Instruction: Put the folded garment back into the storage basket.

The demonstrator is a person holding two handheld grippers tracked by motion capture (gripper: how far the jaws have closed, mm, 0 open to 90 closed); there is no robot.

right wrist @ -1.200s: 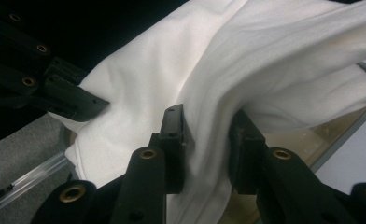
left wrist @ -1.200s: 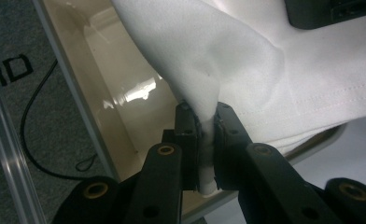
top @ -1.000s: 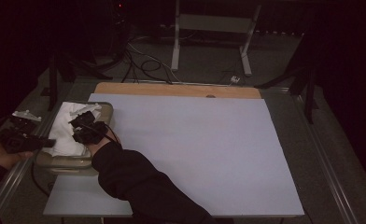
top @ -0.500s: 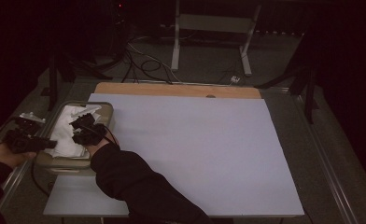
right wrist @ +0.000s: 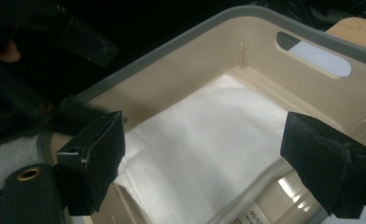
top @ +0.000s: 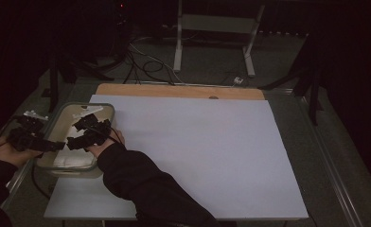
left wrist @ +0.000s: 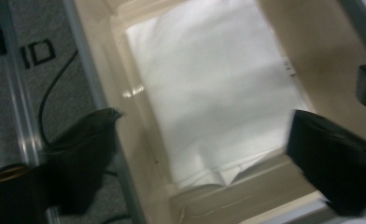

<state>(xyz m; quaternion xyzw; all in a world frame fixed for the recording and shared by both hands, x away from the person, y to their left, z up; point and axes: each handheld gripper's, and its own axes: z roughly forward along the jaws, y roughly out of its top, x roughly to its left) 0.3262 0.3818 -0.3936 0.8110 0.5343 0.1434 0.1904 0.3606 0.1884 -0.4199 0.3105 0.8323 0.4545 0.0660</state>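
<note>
Both jaws spread, right gripper (top: 75, 141) and left gripper (top: 56, 146) are held over the folded white cloth (right wrist: 204, 158) lying in the beige bin (top: 105, 109) at table's left edge; pickup approach judged, lowering and pinching needed.

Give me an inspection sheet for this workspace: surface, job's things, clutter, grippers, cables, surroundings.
Surface: white sheet covering the table, with a wooden strip bare along the far edge.
Job's things: beige bin with grey rim at the table's left edge; folded white cloth lying flat inside it.
Clutter: nothing seen on the sheet.
Grippers: left gripper open, jaws straddling the bin's wall above the cloth's edge; right gripper open over the cloth, not touching it.
Cables: a black cable outside the bin; more cables on the floor beyond the table.
Surroundings: dark room, metal stand behind the table.
</note>
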